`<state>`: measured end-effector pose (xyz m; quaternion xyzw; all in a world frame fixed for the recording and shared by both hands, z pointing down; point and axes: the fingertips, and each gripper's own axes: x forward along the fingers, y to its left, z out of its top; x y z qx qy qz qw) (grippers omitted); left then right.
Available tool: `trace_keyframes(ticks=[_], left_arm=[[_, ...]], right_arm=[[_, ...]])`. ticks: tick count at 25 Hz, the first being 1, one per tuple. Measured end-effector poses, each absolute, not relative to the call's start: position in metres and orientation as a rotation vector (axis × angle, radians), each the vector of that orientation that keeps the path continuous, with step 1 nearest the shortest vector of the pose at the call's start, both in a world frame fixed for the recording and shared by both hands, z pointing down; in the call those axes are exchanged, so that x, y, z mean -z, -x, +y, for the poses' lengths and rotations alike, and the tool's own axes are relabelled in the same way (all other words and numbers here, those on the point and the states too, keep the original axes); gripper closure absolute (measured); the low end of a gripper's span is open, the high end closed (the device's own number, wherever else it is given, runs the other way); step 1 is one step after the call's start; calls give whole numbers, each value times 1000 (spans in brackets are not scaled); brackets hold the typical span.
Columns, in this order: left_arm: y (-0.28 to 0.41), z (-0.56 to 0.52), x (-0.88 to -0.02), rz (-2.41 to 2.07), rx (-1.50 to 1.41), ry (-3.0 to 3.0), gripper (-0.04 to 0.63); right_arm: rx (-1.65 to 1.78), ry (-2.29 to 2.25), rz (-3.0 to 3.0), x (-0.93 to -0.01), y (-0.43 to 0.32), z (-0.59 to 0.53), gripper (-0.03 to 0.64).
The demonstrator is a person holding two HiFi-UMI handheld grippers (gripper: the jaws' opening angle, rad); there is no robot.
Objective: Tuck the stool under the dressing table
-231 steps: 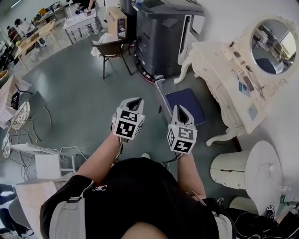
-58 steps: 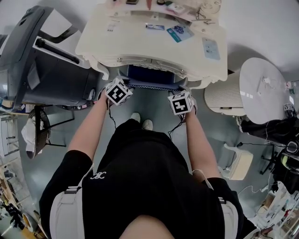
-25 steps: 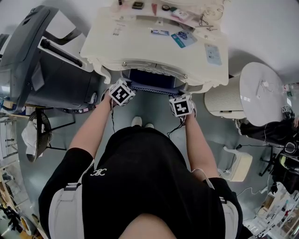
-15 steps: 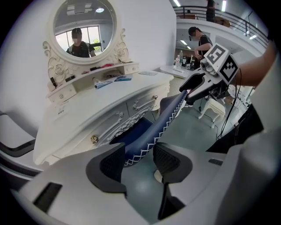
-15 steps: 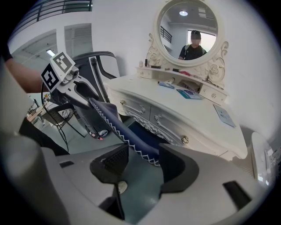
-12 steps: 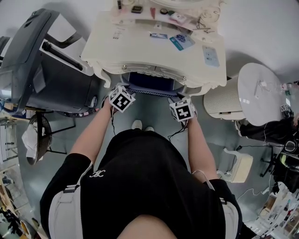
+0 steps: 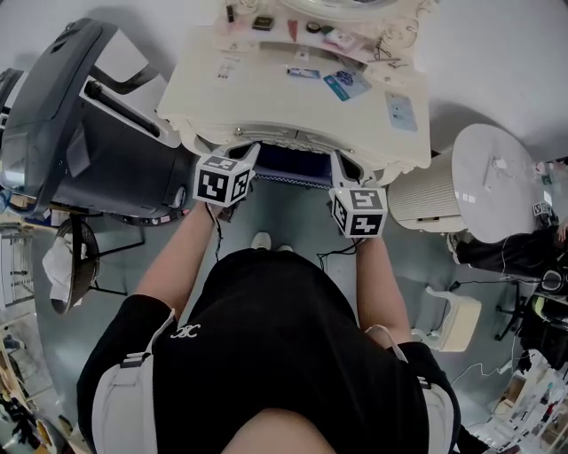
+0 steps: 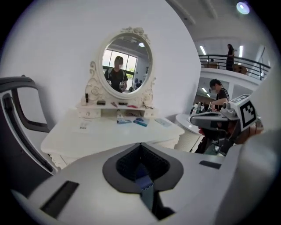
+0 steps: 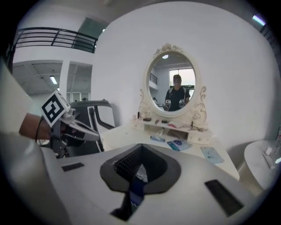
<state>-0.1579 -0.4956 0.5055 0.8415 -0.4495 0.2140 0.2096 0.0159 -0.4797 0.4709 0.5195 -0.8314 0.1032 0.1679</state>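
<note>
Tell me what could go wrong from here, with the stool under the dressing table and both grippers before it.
1. The left gripper and right gripper, jaws just closed on nothing, hang close to the front edge of the dressing table; a forward swing could knock it and rattle the small items on its shelf.
2. The blue seat of the stool shows just outside that edge, near the person's shoes; it could catch a foot.

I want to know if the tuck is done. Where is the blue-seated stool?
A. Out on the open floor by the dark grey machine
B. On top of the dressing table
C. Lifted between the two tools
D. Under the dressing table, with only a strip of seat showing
D: in the head view only a narrow strip of the stool and its blue seat shows below the front edge of the dressing table.
</note>
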Motion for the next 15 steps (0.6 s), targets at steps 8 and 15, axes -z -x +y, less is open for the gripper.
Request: trace_keyframes(ticks=[8,15], left_arm=[[133,-504,-396,-1485,-525,-2498,588],[115,-497,-376,-1519,-457,-2522,588]], right_arm=[[-118,-1770,-2445,-365,-21,-486,607],[-103,-1808,-2457,-348,-21,-480,607]])
